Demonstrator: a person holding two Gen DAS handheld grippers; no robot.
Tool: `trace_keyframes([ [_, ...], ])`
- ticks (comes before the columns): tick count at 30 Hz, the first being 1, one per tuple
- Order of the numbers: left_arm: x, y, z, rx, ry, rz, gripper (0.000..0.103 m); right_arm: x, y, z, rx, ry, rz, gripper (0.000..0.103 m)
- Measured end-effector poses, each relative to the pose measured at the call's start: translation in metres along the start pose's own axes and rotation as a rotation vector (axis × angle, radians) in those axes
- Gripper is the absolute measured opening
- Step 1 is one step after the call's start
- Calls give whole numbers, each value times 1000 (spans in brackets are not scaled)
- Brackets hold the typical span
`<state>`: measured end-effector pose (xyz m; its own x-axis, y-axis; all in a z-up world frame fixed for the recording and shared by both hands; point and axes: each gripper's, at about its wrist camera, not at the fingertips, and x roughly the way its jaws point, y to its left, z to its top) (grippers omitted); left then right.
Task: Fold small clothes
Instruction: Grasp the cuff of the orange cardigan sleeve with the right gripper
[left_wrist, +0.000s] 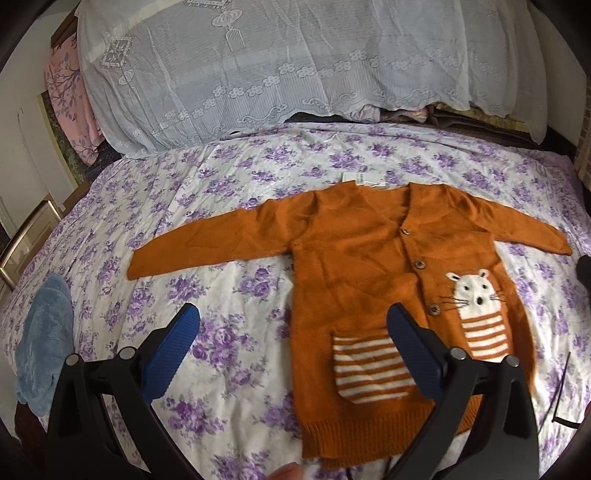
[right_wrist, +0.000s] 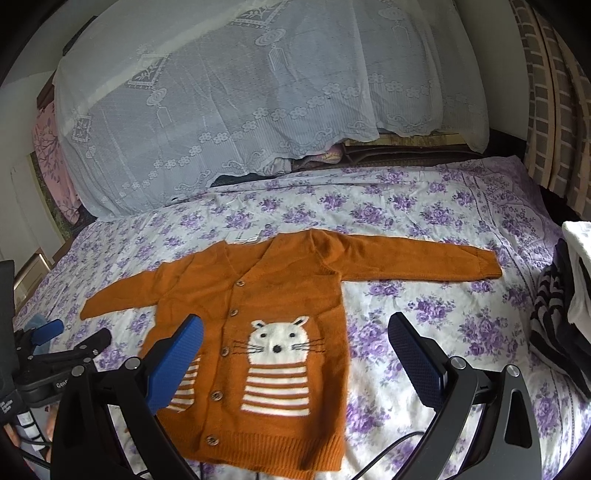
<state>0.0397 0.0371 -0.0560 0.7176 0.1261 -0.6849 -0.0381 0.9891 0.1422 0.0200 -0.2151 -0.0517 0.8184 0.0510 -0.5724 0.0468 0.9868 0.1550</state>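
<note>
A small orange knit cardigan (left_wrist: 354, 254) (right_wrist: 280, 295) lies flat and buttoned on the bed, both sleeves spread out sideways. Its front shows a white cat face (right_wrist: 279, 338) and striped pockets. A paper tag (left_wrist: 364, 180) sticks out at the collar. My left gripper (left_wrist: 293, 326) hovers open above the cardigan's lower left edge, holding nothing. My right gripper (right_wrist: 295, 332) hangs open over the lower front, one finger above the striped pocket, the other past the right hem. From the right wrist view the left gripper (right_wrist: 55, 332) shows at the far left.
The bed carries a white sheet with purple flowers (left_wrist: 229, 288) (right_wrist: 424, 221). A lace-covered pile (left_wrist: 258, 66) stands along the back. A blue towel (left_wrist: 44, 343) lies at the left edge; striped dark clothes (right_wrist: 554, 314) sit at the right. A cable (right_wrist: 388, 450) runs near the front.
</note>
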Motion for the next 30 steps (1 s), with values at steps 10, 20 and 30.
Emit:
trace_keyframes([
  [10, 75, 27, 12, -68, 111, -65, 99, 61, -115, -1, 256, -20, 41, 100],
  [20, 101, -40, 61, 14, 192, -261, 99, 94, -235, -9, 641, -13, 13, 83],
  [30, 107, -155, 127, 227, 74, -259, 99, 150, -271, 5, 746, 42, -76, 73],
])
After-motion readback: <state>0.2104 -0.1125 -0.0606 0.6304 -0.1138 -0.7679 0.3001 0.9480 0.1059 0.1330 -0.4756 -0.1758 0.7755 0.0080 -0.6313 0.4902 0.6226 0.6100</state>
